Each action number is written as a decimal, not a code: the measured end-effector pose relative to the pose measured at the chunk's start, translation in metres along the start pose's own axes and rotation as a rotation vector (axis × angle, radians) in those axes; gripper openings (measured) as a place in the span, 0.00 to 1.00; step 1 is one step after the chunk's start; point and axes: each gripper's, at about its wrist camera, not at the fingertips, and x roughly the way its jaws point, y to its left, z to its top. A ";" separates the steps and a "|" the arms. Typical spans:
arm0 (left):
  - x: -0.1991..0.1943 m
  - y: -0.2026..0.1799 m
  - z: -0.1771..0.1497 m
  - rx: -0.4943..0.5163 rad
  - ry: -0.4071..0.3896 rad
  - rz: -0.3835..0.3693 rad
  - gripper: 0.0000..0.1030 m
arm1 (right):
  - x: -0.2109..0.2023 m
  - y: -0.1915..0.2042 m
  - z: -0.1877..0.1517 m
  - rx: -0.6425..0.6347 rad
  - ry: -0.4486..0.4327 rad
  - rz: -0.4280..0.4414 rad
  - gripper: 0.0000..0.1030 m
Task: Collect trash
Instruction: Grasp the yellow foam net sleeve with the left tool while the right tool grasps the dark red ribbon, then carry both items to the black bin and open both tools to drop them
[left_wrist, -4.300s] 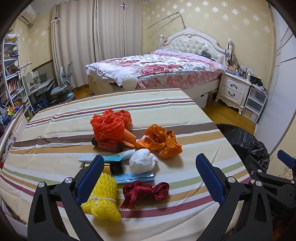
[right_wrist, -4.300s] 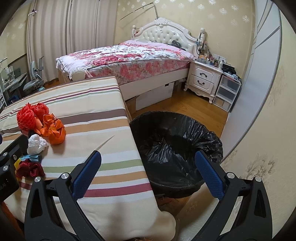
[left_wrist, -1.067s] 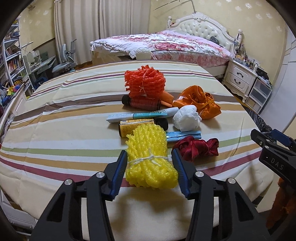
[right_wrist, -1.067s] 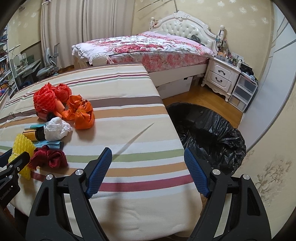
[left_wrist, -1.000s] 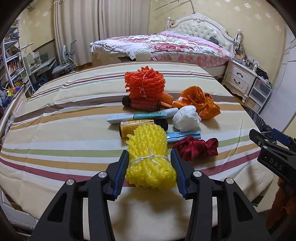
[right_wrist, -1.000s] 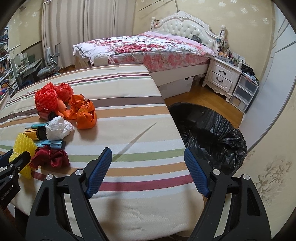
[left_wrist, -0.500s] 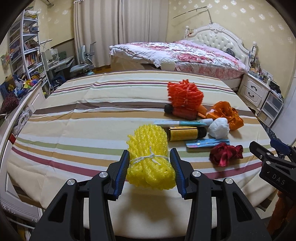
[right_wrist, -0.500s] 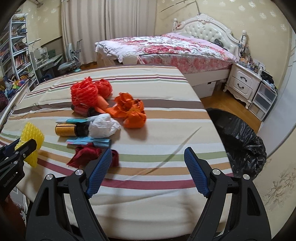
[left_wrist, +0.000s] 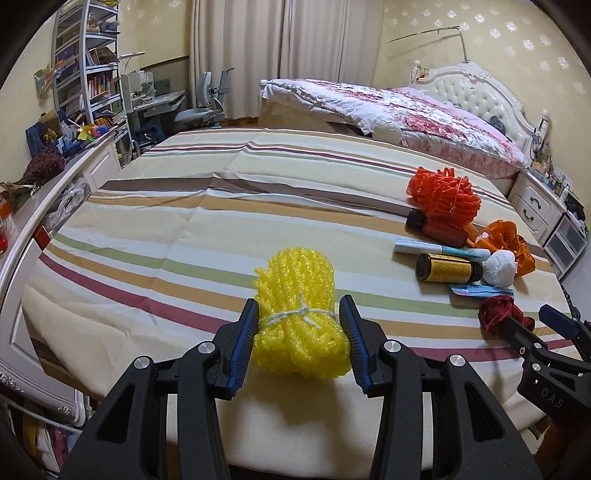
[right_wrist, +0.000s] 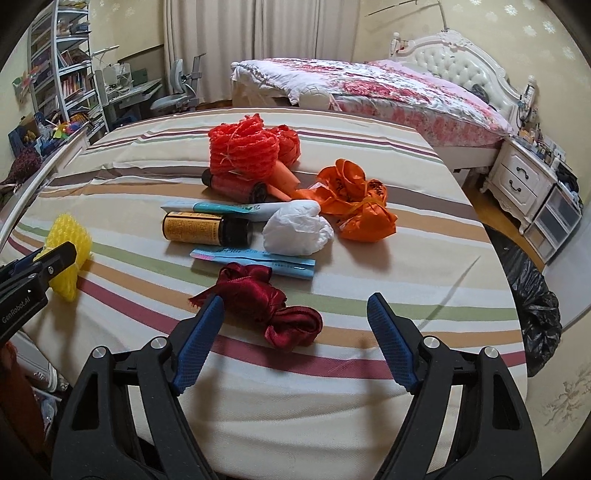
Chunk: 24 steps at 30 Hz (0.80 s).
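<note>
Covering the scene: striped tablecloth (right_wrist: 369, 155), black bin bag (right_wrist: 532, 302) off its right edge. Heaped mid-table: orange foam net (right_wrist: 243, 147), orange bag (right_wrist: 354, 206), white wad (right_wrist: 299, 229), brown bottle (right_wrist: 199, 229). Pinching yellow foam net (left_wrist: 301, 314), left gripper (left_wrist: 301, 341), both pads pressed on, above the near edge. Closing around dark red ribbon (right_wrist: 266, 302), right gripper (right_wrist: 295, 339), pads not yet touching.

The left claw (left_wrist: 300, 338) clamps a yellow foam-net bundle (left_wrist: 301, 317) between its pads; the right claw (right_wrist: 293, 341) is closing, apparently with nothing pressed between its fingers.
</note>
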 end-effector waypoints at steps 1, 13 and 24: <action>0.000 0.000 -0.001 -0.002 0.001 -0.001 0.44 | 0.000 0.001 -0.001 -0.001 0.007 0.014 0.53; -0.007 -0.004 -0.002 0.012 -0.027 -0.008 0.44 | -0.013 0.005 -0.005 -0.026 -0.023 0.040 0.23; -0.020 -0.036 0.012 0.071 -0.101 -0.069 0.44 | -0.031 -0.029 0.004 0.053 -0.102 -0.014 0.23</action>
